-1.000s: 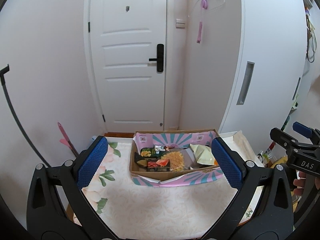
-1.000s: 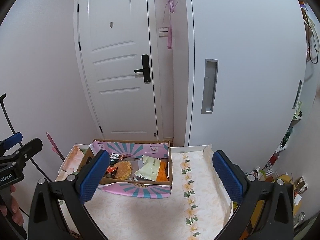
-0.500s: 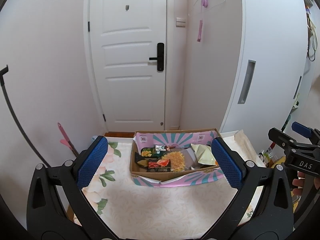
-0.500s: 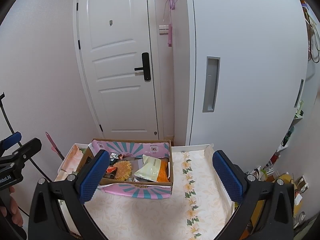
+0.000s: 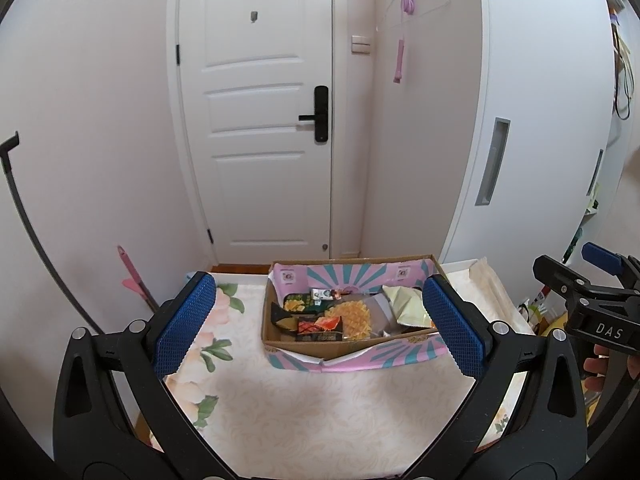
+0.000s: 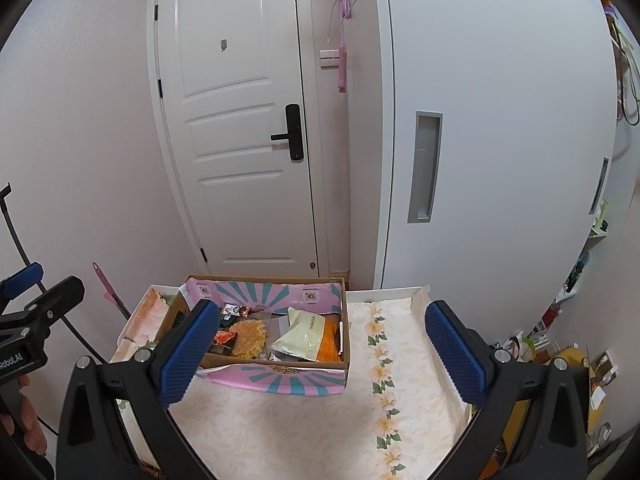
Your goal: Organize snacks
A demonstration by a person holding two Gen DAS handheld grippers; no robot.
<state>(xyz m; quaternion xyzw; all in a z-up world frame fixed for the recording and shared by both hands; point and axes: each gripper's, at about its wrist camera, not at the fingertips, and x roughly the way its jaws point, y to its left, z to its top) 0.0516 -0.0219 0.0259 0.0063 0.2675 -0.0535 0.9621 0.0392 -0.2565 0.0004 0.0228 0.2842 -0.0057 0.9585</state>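
A cardboard box with pink and teal striped flaps (image 5: pixel 348 354) (image 6: pixel 280 378) stands at the far side of a floral-cloth table (image 5: pixel 304 412) (image 6: pixel 288 432). Inside lie several snack packs: a round yellow waffle pack (image 5: pixel 352 316) (image 6: pixel 250 332), a pale green bag (image 5: pixel 406 306) (image 6: pixel 302 332), a red-and-black pack (image 5: pixel 320 326) and an orange pack (image 6: pixel 330 340). My left gripper (image 5: pixel 320 330) is open and empty, held above the table short of the box. My right gripper (image 6: pixel 324 350) is open and empty, also short of the box.
A white door (image 5: pixel 264 120) and a white sliding cabinet (image 6: pixel 480 140) stand behind the table. A pink-handled tool (image 5: pixel 134 276) leans at the left wall. Clutter sits on the floor at the right (image 6: pixel 560 356). The table has a raised white rim (image 6: pixel 400 290).
Both grippers drifted very slightly; the right wrist view tilted up a little. Nothing was taken or let go.
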